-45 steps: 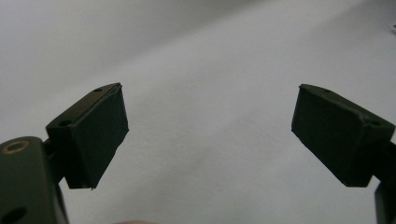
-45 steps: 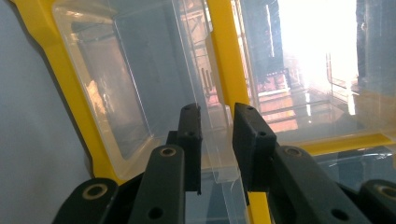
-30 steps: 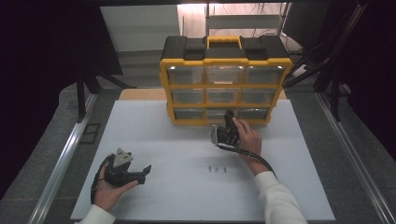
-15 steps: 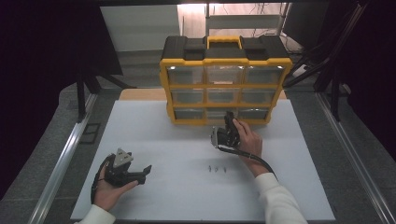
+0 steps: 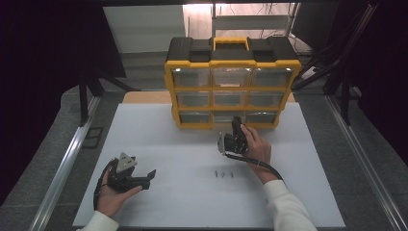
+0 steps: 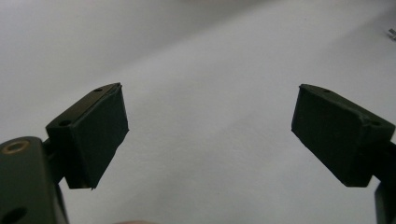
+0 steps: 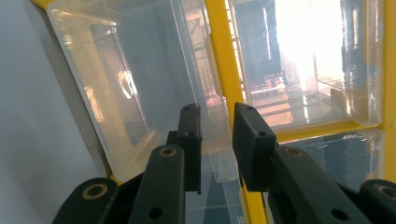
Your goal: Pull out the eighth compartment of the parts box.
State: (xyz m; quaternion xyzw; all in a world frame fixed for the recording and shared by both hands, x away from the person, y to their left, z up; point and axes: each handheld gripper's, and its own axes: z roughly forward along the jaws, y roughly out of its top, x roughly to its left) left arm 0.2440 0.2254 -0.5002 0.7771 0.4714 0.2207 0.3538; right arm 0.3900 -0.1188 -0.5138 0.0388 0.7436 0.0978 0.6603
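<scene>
- The right gripper (image 5: 236, 126) pinches the clear tab of the bottom-middle drawer (image 7: 140, 98), its jaws narrow around it.
- The left gripper (image 5: 144, 177) rests spread wide on the white table (image 5: 183, 202), well apart.
- The yellow organizer (image 5: 233, 82) stands upright at the table's far edge, with see-through drawers; the room around is dark.
- Small screws (image 5: 224, 173) lie near the right hand.

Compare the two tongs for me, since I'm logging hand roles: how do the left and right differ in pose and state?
The left tongs rest low over the white table, jaws wide apart with nothing between; the right tongs stand narrow, astride a clear drawer's edge at the yellow organizer. Left lies level; right points up at the drawers. Both have black pads.
</scene>
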